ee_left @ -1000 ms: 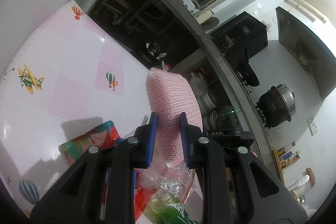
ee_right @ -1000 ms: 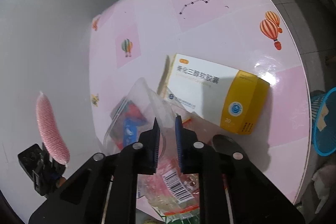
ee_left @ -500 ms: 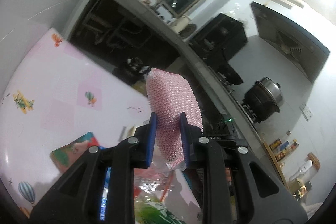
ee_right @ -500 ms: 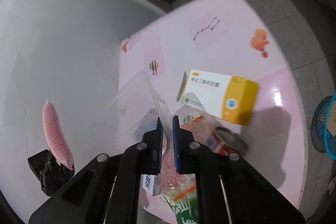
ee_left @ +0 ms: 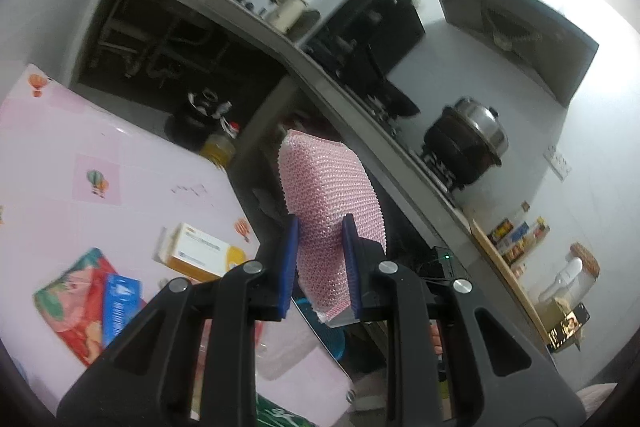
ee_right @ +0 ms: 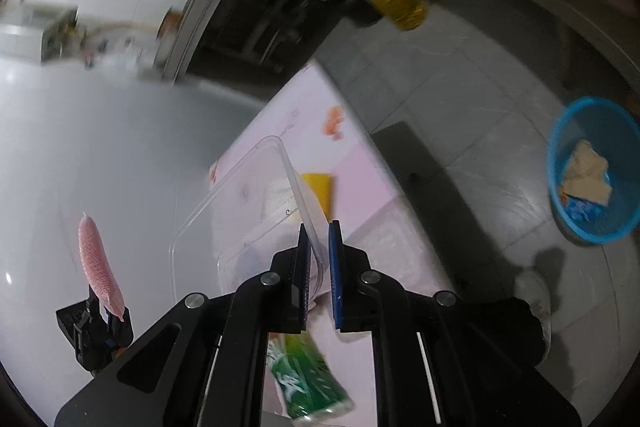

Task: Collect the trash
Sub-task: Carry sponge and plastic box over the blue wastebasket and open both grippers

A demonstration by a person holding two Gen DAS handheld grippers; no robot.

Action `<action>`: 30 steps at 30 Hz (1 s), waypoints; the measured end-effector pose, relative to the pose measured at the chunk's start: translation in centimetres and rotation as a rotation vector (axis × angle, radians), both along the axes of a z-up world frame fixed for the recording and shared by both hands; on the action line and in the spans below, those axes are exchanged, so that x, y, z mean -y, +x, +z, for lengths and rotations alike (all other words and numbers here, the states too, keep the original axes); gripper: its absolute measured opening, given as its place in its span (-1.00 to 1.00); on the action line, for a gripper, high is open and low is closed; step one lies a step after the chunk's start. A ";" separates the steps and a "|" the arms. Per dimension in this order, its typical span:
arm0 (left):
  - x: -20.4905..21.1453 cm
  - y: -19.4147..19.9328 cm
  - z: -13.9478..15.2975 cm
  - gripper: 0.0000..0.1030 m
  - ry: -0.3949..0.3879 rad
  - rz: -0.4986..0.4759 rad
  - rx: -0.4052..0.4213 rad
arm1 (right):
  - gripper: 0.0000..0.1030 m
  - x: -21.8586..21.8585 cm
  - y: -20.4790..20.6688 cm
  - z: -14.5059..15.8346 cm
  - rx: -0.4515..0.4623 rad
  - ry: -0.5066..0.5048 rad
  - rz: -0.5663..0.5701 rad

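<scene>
Pink balloon-print table [ee_right: 360, 183] beside a blue waste basket [ee_right: 592, 183]; right gripper [ee_right: 319, 267] clamped on a clear plastic tray's [ee_right: 240, 203] rim above it. Light, thin, slippery, likely flexing; best pinched at that rim. Left gripper [ee_left: 320, 263] clamped on a soft pink mesh sponge [ee_left: 328, 195].

Behind, on a grey counter [ee_left: 400, 143]: black pot [ee_left: 464, 147] with steel lid, near a dark hood [ee_left: 512, 23]. Underneath, beside pipes: yellow oil bottle [ee_right: 396, 1].
</scene>
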State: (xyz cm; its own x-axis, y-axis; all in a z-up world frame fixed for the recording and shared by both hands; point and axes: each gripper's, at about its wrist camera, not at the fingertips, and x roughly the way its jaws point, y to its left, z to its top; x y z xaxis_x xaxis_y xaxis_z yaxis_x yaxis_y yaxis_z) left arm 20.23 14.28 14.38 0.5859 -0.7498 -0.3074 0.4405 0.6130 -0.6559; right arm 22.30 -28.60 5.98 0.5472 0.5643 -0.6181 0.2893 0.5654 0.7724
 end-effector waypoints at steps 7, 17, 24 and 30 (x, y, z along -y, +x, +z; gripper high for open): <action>8.7 1.1 -1.7 -0.61 0.088 -0.158 -0.060 | -0.82 6.5 -7.9 -4.4 -0.036 0.061 -0.202; 23.0 2.4 -5.9 -0.61 0.260 -0.384 -0.175 | -0.82 14.1 -17.8 -11.8 -0.140 0.069 -0.507; 32.2 3.3 -9.9 -0.61 0.415 -0.488 -0.236 | -0.82 16.7 -21.4 -17.1 -0.248 0.020 -0.642; 39.9 4.8 -14.6 -0.61 0.558 -0.561 -0.319 | -0.82 18.6 -21.7 -21.3 -0.334 -0.012 -0.708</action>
